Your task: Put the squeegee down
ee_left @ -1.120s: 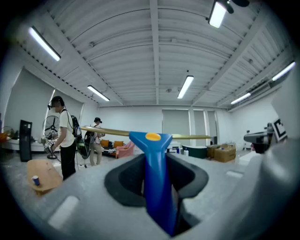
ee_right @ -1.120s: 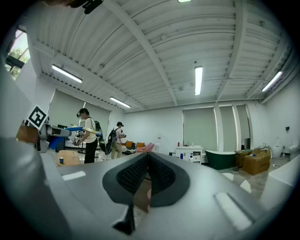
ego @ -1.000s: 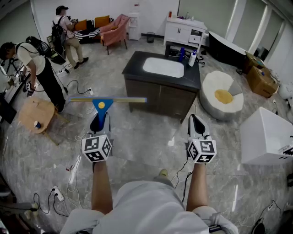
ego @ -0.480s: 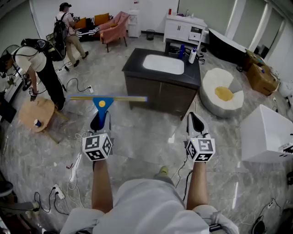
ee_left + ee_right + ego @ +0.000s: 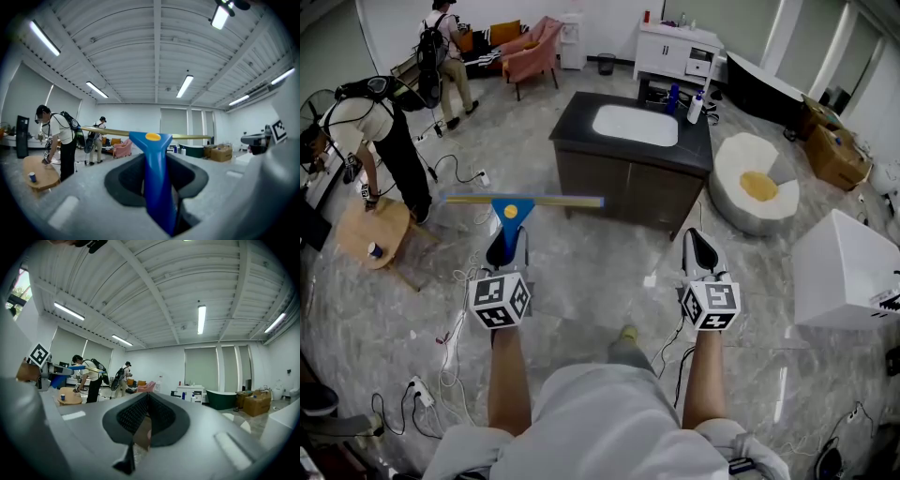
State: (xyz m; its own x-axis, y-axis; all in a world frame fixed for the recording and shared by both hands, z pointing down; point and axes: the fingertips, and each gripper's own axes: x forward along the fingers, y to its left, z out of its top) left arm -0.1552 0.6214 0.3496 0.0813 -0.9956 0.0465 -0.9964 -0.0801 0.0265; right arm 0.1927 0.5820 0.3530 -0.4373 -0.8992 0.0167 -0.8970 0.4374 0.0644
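none of the set-down is done yet, judging from how things lie. the squeegee (image 5: 514,206) is in the air, carried out in front by the left gripper (image 5: 504,242), above the marble floor (image 5: 600,281) and touching no surface. its blue handle runs between the jaws. the left gripper view shows the handle filling the gap, with the jaws clamped on it from both sides. the blade bar lies crosswise and roughly level past the tips of the jaws, with a yellow dot on the blue head.

the right gripper (image 5: 701,251) is held level beside the left one, well apart from it. its jaws are together with nothing between them, and it takes no part in the hold.

remaining work, as a judgement:
1. choose a resting place. the nearest candidate is the dark tabletop (image 5: 577,141) of the sink cabinet ahead. a round wooden table (image 5: 370,230) stands to the left, with a bystander (image 5: 380,131) bending over it. the task names no place, so the floor may also serve.
2. carry the squeegee there and lower it until handle or blade rests on the surface.
3. part the jaws of the left gripper and draw it clear.

the squeegee is well apart from both the dark tabletop and the round wooden table, so all three steps are outstanding.
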